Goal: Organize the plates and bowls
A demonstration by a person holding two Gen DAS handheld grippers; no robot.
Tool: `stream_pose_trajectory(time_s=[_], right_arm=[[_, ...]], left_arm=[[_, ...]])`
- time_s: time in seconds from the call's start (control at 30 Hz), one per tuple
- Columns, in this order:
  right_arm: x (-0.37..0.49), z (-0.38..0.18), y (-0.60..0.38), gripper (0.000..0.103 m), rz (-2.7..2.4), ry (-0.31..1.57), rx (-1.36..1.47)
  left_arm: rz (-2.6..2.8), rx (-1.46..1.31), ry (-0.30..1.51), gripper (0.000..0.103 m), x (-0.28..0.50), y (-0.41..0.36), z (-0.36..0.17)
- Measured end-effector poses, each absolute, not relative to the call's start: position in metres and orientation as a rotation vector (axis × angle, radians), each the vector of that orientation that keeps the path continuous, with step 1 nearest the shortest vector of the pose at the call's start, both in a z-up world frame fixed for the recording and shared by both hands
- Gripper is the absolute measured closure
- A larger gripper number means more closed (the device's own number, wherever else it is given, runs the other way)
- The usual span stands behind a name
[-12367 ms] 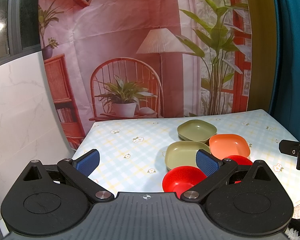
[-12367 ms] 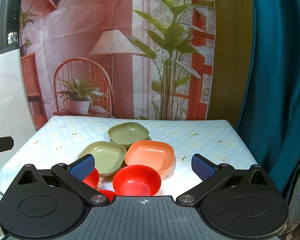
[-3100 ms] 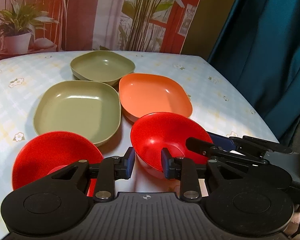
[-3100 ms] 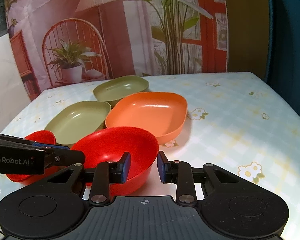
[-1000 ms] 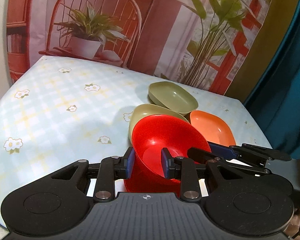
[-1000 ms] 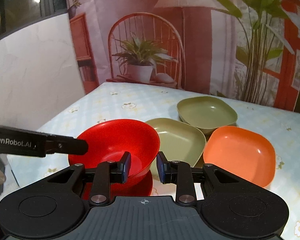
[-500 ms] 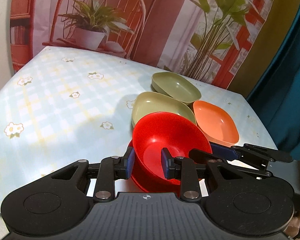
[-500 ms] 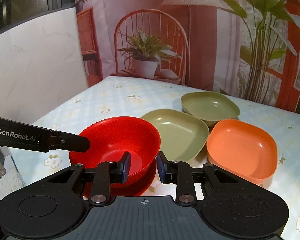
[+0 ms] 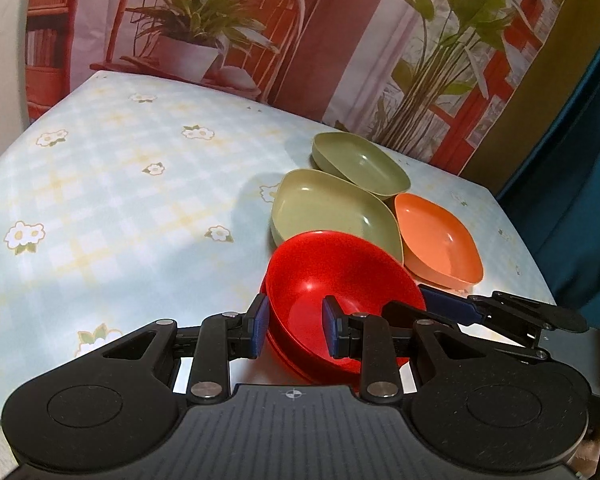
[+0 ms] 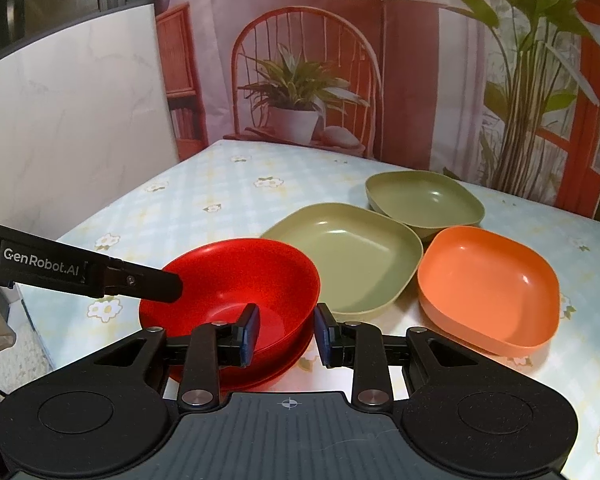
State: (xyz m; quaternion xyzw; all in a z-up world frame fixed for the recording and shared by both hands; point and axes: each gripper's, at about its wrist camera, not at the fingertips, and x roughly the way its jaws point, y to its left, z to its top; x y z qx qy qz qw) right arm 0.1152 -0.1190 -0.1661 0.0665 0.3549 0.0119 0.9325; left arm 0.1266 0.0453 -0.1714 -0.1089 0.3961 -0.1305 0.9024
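Both grippers grasp one red bowl (image 10: 236,280) by opposite sides of its rim, steadying it as it nests into a second red bowl (image 10: 276,364) on the table (image 9: 100,184). The left gripper (image 9: 292,328) and right gripper (image 10: 286,330) each angle downward, fingers clenched on the rim, apparently still gripping. Two green dishes and an orange one sit just beside.

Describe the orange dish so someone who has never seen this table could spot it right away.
On the flowered checked tablecloth, four dishes cluster in front of the plant-print backdrop. The orange dish is the shallow, rounded-square one beside the nearer green dish. It is the only orange piece; the others are green or red.
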Motion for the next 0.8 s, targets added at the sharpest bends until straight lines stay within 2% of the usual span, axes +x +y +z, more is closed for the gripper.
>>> stream_pose_trajectory(time_s=[0.2, 0.8], right_arm=[[0.114, -0.165, -0.122, 0.071, 0.013, 0.715, 0.138], [0.115, -0.167, -0.155, 0.071, -0.051, 0.68, 0.241]], left_arm=[[-0.257, -0.23, 0.798, 0.072, 0.124, 0.046, -0.17], [-0.295, -0.224, 0.778, 0.071, 0.141, 0.047, -0.164]])
